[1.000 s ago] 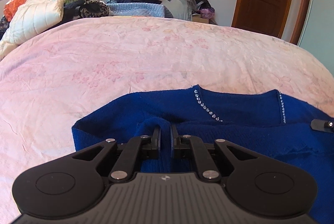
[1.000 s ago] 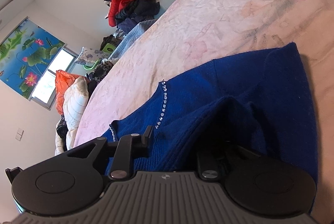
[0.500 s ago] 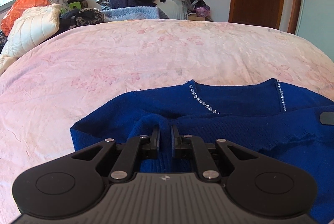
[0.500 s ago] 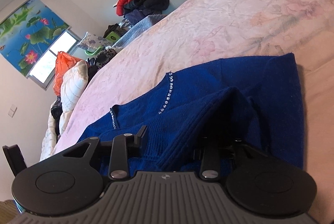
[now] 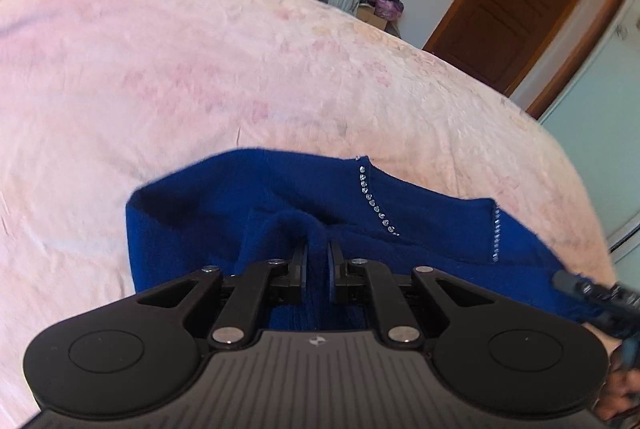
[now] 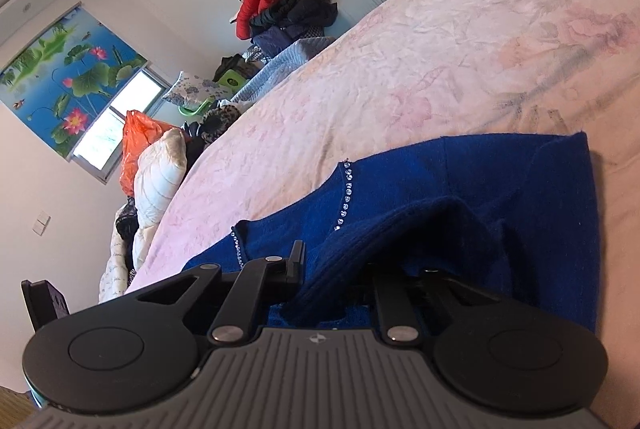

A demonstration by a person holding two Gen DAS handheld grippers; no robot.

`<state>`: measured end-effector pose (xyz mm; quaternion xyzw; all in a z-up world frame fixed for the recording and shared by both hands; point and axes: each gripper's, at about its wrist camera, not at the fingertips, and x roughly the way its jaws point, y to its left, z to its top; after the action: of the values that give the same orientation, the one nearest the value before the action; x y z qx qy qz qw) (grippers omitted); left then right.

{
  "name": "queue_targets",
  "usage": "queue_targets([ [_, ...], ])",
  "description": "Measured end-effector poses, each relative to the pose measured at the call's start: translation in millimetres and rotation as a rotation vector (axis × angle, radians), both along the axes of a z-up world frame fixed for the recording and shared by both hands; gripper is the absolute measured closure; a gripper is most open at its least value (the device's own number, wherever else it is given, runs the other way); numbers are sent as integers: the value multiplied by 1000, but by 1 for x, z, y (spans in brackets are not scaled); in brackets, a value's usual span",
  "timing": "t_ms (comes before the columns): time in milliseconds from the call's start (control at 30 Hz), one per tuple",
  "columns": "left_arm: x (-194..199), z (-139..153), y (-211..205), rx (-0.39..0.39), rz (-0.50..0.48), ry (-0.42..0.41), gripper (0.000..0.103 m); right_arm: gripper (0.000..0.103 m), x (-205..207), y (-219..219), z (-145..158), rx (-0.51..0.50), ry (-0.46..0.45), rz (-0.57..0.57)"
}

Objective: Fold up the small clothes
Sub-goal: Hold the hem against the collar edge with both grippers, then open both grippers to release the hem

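A small royal-blue knitted sweater [image 5: 224, 213], trimmed with rows of small rhinestones [image 5: 376, 201], is spread on the pink floral bedspread [image 5: 200, 69] near its front edge. A raised pleat of the knit is pinched between the nearly closed jaws of the left gripper [image 5: 318, 261]. The jaws of the right gripper [image 6: 332, 269] have just been closing, and a thick fold of the hem lies between them. The fabric is judged soft, light, limp and stretchy; firm holds near hem and shoulders are advised.
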<state>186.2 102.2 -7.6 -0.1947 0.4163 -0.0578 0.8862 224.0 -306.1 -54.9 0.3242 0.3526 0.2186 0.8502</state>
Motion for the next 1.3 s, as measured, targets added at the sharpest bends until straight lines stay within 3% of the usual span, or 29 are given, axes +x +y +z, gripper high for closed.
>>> queue_targets([
  [67, -4, 0, 9, -61, -3, 16, 93, 85, 0, 0, -1, -5, 4, 4],
  [167, -13, 3, 12, -70, -12, 16, 90, 85, -1, -1, -5, -3, 17, 4],
  [267, -24, 3, 13, -91, -30, 21, 68, 85, -1, -1, -9, 1, 28, 2],
  [333, -32, 2, 16, -126, -27, 13, 43, 83, 0, 0, -12, 8, 35, 5],
  [500, -35, -6, 12, -163, -33, 44, 41, 83, -1, 1, -16, 6, 48, 6],
  [567, -33, -11, 10, -178, -34, 62, 43, 82, -2, 0, -17, 11, 56, 0],
  [633, -33, -12, 7, -183, -46, 68, 83, 79, -5, -1, -17, 18, 58, 4],
  [733, -36, -10, 5, -186, -47, 59, 96, 75, -11, -3, -16, 6, 61, 19],
  [800, -40, -2, 5, -152, -33, 17, 97, 74, -16, -6, -16, 7, 61, 28],
  [900, -47, 17, 7, -127, -22, -68, 98, 90, -22, -5, -8, -52, 38, 45],
  [967, -54, 33, 9, -113, -14, -130, 99, 91, -25, -6, 0, -54, 15, 55],
  [1200, -76, 84, 16, -103, 11, -326, 99, 92, -43, -28, 47, 133, -140, 50],
  [1300, -67, 91, 11, -59, 26, -371, 99, 91, -39, -34, 56, 151, -165, 39],
])
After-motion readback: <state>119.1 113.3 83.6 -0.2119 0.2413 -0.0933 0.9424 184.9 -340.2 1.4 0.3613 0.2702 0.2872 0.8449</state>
